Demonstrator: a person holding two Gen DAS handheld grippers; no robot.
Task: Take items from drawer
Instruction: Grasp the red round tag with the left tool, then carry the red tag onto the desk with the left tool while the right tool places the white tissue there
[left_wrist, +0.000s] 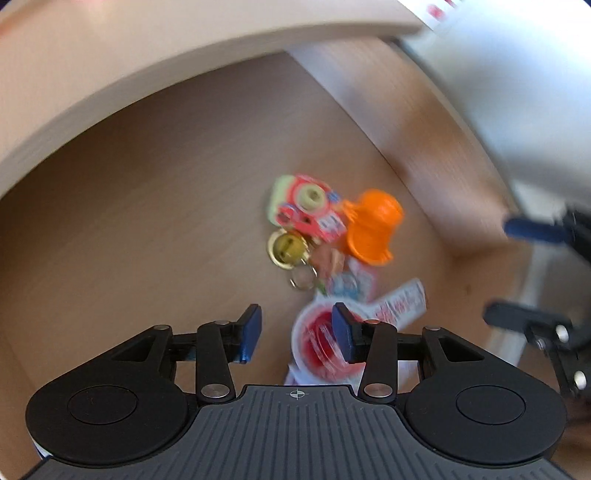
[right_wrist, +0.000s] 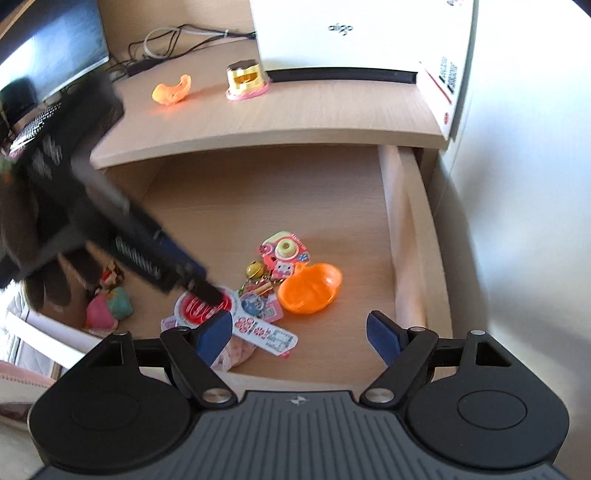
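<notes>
The drawer (right_wrist: 402, 221) stands open with a cluster of small items on its floor. Among them are a pink toy camera (right_wrist: 282, 253), a gold bell (right_wrist: 253, 271), an orange shell half (right_wrist: 308, 288) and a round red-and-white pack (right_wrist: 201, 306). My left gripper (left_wrist: 297, 332) points down into the drawer, open, with nothing between its pads. The red-and-white pack (left_wrist: 317, 343) lies under its right finger, and the toy camera (left_wrist: 304, 208) and orange shell (left_wrist: 373, 225) lie further ahead. In the right wrist view the blurred left gripper (right_wrist: 195, 280) reaches in from the left over that pack. My right gripper (right_wrist: 299, 332) hangs open and empty above the drawer's front.
Pink and teal soft toys (right_wrist: 107, 302) lie in the drawer's left front corner. On the desk top (right_wrist: 332, 110) sit another orange shell half (right_wrist: 171, 90), a gold and pink toy (right_wrist: 247, 79) and a white box (right_wrist: 369, 33). Cables and a monitor are at the back left.
</notes>
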